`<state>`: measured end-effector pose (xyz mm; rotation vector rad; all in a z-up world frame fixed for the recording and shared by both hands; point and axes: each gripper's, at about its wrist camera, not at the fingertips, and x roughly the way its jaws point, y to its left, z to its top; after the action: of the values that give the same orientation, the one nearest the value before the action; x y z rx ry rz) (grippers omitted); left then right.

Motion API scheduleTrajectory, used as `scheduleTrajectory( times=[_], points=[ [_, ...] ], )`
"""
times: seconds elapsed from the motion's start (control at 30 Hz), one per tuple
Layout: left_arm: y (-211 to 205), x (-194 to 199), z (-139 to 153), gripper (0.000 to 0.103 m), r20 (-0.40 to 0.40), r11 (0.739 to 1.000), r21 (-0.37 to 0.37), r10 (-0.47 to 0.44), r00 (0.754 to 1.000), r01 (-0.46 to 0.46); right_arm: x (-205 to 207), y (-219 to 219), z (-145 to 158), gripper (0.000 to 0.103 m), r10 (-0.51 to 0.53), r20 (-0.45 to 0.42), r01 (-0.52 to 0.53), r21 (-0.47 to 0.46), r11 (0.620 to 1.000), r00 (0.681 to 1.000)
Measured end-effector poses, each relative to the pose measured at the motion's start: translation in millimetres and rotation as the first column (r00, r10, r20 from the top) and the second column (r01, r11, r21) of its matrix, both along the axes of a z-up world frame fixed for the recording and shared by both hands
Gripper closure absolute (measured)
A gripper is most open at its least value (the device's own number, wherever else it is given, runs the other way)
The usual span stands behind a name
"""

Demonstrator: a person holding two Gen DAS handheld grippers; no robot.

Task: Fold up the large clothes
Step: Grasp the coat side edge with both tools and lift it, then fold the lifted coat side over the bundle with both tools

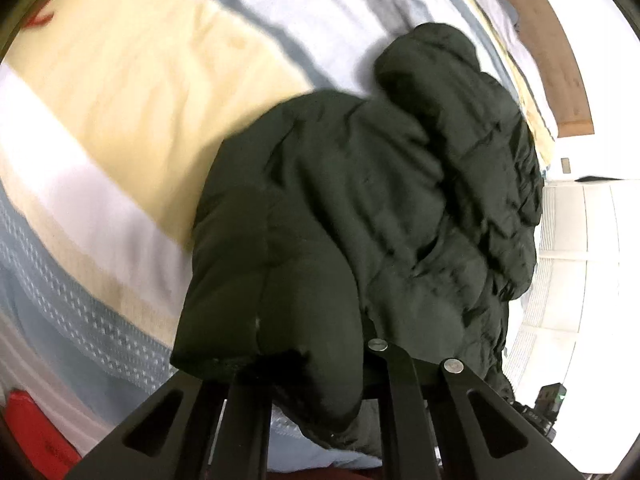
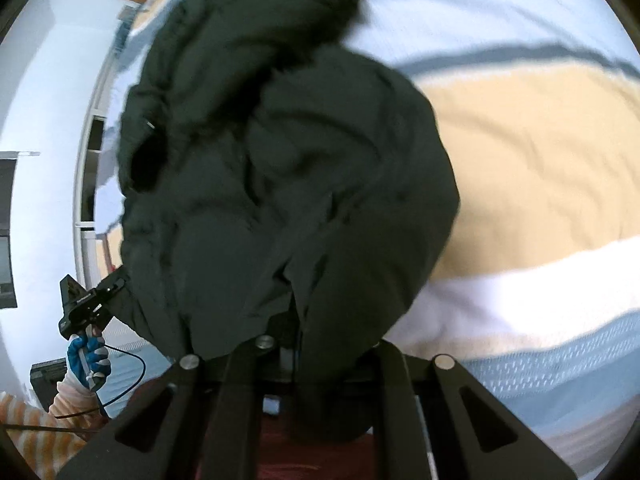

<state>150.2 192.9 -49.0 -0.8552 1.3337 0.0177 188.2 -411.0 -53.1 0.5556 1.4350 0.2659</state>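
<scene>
A black puffer jacket (image 1: 360, 200) hangs bunched over the striped bed cover (image 1: 120, 100). My left gripper (image 1: 316, 372) is shut on a thick fold of the jacket's edge, which drapes over and hides its fingertips. The same jacket (image 2: 280, 180) fills the right wrist view. My right gripper (image 2: 320, 360) is shut on another part of the jacket's edge, its fingertips buried in the fabric. Both grippers hold the jacket lifted above the bed. The left gripper also shows at the lower left of the right wrist view (image 2: 86, 304), held by a blue-gloved hand (image 2: 88, 360).
The bed cover (image 2: 520, 140) has yellow, white and pale blue stripes. A wooden headboard (image 1: 560, 60) runs at the upper right. White walls and a white cabinet (image 1: 592, 220) stand beside the bed. A red item (image 1: 32, 428) lies at the lower left.
</scene>
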Motion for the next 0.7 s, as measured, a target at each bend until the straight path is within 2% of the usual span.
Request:
scheduleTrajectory(
  times=[0.17, 0.4, 0.53, 0.7],
  points=[
    [-8, 40, 26, 0.094, 0.071, 1.000, 0.014, 0.010, 0.997, -0.011, 26, -5, 18, 0.093, 0.002, 0.087, -0.004, 0.018, 1.000, 0.996],
    [-9, 115, 73, 0.094, 0.190, 0.999, 0.031, 0.021, 0.982, -0.028, 68, -30, 75, 0.093, -0.040, 0.245, 0.035, 0.025, 0.999, 0.969],
    [-14, 148, 107, 0.094, 0.302, 0.999, -0.035, 0.012, 0.953, -0.001, 93, -37, 102, 0.093, -0.078, 0.321, 0.061, 0.065, 0.996, 0.944],
    [-17, 191, 119, 0.094, 0.358, 0.992, -0.129, 0.041, 0.933, 0.007, 132, -50, 120, 0.093, -0.144, 0.363, 0.102, 0.131, 0.986, 0.921]
  ],
)
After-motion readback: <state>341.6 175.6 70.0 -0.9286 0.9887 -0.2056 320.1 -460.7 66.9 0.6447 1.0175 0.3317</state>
